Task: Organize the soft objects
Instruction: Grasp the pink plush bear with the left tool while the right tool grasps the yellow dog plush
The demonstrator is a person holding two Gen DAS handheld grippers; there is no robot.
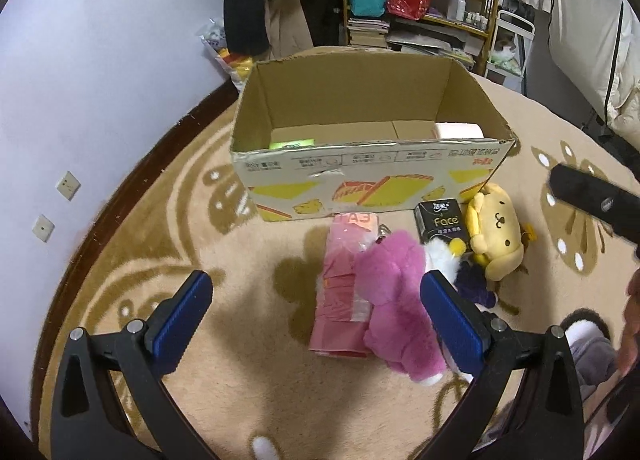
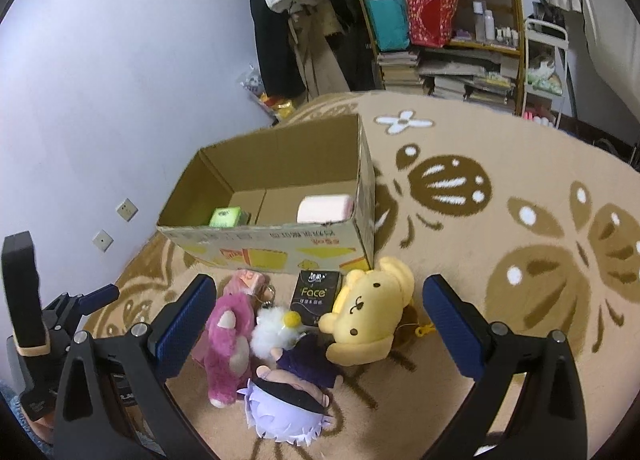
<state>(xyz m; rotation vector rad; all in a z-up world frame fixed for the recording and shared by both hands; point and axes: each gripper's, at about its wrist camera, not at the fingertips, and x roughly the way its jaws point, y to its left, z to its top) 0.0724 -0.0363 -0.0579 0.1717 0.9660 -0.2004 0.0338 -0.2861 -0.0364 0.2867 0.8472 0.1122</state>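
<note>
From the left wrist, the left gripper (image 1: pixel 316 308) is held spread wide and empty over the pink plush (image 1: pixel 394 300) and pink packet (image 1: pixel 344 292), just before the cardboard box (image 1: pixel 360 176). From the right wrist, the right gripper (image 2: pixel 316 320) is likewise parted, unloaded, framing the yellow plush (image 2: pixel 372 316). A pick is judged pending; lowering and closing is called for.
</note>
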